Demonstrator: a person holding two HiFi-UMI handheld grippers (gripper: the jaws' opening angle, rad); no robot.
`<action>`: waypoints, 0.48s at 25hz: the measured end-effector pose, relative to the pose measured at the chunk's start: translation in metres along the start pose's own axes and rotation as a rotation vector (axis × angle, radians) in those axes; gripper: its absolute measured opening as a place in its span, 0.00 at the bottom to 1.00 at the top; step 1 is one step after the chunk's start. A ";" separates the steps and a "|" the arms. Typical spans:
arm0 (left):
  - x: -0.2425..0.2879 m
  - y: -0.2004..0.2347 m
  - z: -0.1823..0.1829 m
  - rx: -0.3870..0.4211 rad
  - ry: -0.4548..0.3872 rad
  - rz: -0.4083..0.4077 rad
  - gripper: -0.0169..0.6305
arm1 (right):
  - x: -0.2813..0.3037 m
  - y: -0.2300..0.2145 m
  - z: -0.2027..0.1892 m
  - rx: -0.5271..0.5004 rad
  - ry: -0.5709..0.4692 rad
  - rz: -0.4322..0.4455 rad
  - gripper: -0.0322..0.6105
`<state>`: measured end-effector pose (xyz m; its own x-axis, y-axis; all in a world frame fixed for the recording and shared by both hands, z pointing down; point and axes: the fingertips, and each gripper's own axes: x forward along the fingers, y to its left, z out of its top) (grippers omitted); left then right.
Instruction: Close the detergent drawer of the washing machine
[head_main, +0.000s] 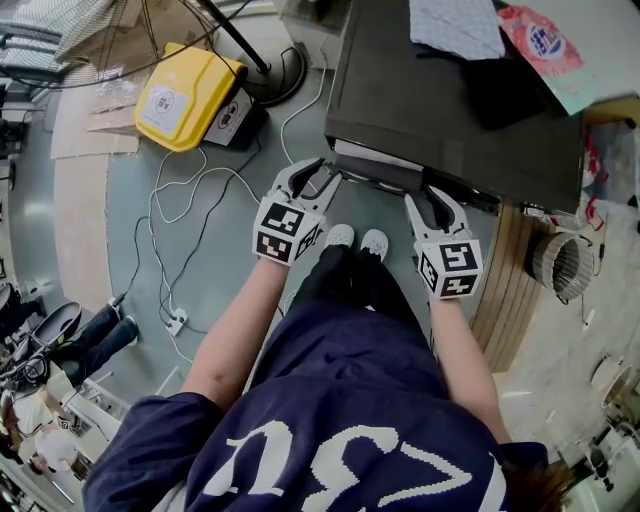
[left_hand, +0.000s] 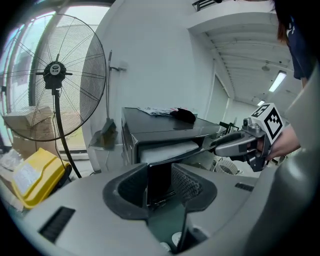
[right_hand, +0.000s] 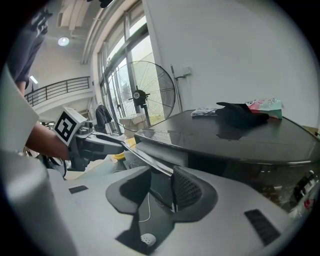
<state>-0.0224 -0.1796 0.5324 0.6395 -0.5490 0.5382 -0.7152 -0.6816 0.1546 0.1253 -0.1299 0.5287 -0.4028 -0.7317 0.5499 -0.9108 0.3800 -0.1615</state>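
Note:
The dark washing machine (head_main: 450, 110) stands in front of me, and its detergent drawer (head_main: 375, 170) sticks out toward me at the front. My left gripper (head_main: 322, 172) is at the drawer's left end and my right gripper (head_main: 428, 195) is at its right end. In the left gripper view the drawer's dark front panel (left_hand: 160, 175) stands between the jaws of the left gripper (left_hand: 160, 186), which are apart. In the right gripper view the front edge of the drawer (right_hand: 150, 159) runs between the spread jaws of the right gripper (right_hand: 157, 192), close to the right pad.
A yellow case (head_main: 185, 95) and loose white cables (head_main: 190, 210) lie on the floor to the left. A standing fan (left_hand: 55, 75) is left of the machine. A cloth (head_main: 455, 25) and a packet (head_main: 540, 40) lie on the machine's top. A wire drum (head_main: 560, 262) sits at right.

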 end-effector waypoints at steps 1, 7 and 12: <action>0.000 0.000 0.000 -0.004 0.001 0.006 0.27 | 0.000 0.000 0.000 0.002 -0.001 -0.002 0.28; 0.009 0.011 0.008 -0.056 0.007 0.094 0.27 | 0.009 -0.010 0.010 0.041 -0.010 -0.032 0.28; 0.013 0.015 0.011 -0.065 0.013 0.122 0.27 | 0.014 -0.013 0.013 0.037 0.000 -0.032 0.28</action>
<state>-0.0214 -0.2024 0.5330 0.5433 -0.6192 0.5669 -0.8043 -0.5774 0.1402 0.1304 -0.1524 0.5284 -0.3735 -0.7430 0.5554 -0.9259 0.3354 -0.1740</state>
